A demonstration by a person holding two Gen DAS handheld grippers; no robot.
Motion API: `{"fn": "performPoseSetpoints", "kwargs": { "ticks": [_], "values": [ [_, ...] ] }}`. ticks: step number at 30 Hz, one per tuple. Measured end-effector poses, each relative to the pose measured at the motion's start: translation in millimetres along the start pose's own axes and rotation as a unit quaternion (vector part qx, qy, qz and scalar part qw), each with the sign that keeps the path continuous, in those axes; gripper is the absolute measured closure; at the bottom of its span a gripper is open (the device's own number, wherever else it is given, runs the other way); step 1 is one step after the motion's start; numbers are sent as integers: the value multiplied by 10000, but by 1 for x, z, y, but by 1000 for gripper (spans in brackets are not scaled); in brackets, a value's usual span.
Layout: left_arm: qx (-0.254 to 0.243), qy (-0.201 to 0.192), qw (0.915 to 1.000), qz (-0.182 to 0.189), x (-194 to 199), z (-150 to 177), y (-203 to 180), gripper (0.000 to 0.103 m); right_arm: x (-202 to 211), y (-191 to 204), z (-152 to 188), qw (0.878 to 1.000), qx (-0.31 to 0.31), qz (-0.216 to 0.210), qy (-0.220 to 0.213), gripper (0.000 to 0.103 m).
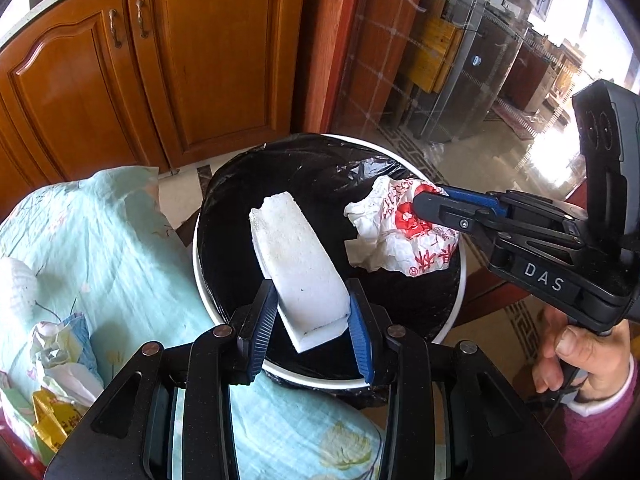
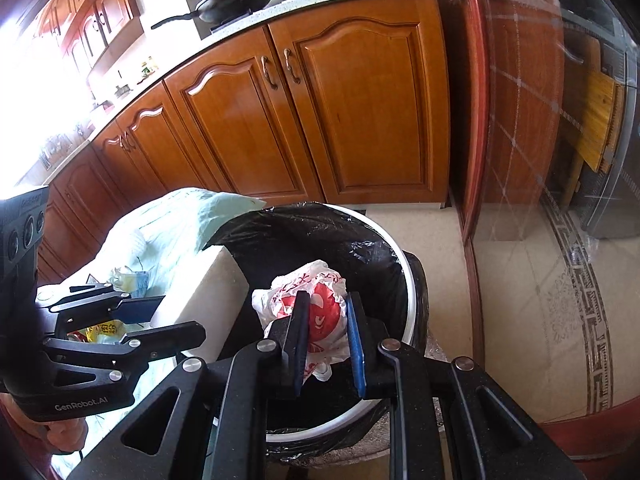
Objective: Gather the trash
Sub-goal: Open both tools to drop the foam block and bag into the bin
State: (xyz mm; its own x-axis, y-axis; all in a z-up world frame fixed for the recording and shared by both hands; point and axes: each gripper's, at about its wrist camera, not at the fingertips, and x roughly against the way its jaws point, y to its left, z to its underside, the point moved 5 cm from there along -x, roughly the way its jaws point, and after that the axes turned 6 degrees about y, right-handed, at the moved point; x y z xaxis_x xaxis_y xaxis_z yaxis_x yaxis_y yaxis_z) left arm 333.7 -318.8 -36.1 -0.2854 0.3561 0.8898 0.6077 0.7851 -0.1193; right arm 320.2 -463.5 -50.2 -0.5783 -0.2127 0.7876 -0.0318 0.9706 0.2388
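White foam block (image 1: 298, 264) sits between your left gripper (image 1: 313, 326) jaws at centre-bottom of the left wrist view, both pads pressing its sides, the block tilted up over the bin. Your right gripper (image 2: 326, 332) has its jaws clamped on a crumpled white-and-red plastic bag (image 2: 316, 304), low centre of the right wrist view; the bag hangs over the bin mouth. The trash bin (image 1: 460, 280) has a white rim and a black liner (image 2: 328, 232), mid-frame in both views. More trash lies at lower left of the left wrist view on a pale green floral cloth (image 1: 120, 248): a crumpled wrapper (image 1: 60, 344) and a gold packet (image 1: 52, 420). Your right hand (image 1: 580, 356) grips the handle at lower right. Wooden cabinets (image 2: 320, 120) fill the upper frame.
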Motion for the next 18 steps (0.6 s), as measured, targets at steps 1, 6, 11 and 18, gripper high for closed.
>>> {"fn": "performPoseSetpoints", "kwargs": {
  "ticks": [1,6,11,18],
  "values": [
    [7,50,10000,-1,-2,0,0,65,-2,0,-1,10000,-1,-2,31,84],
    [112,62,9999,11,-2,-2,3,52,-5,-4,-2,9999,-75,-42,114,69],
    [247,-158,9996,12,11,2,8,48,3,-4,0,9998,-135,-105,-34,55],
    [694,-854,9939,-71,46,33,20,34,24,5,11,9978,-333,-346,-454,29]
  ]
}}
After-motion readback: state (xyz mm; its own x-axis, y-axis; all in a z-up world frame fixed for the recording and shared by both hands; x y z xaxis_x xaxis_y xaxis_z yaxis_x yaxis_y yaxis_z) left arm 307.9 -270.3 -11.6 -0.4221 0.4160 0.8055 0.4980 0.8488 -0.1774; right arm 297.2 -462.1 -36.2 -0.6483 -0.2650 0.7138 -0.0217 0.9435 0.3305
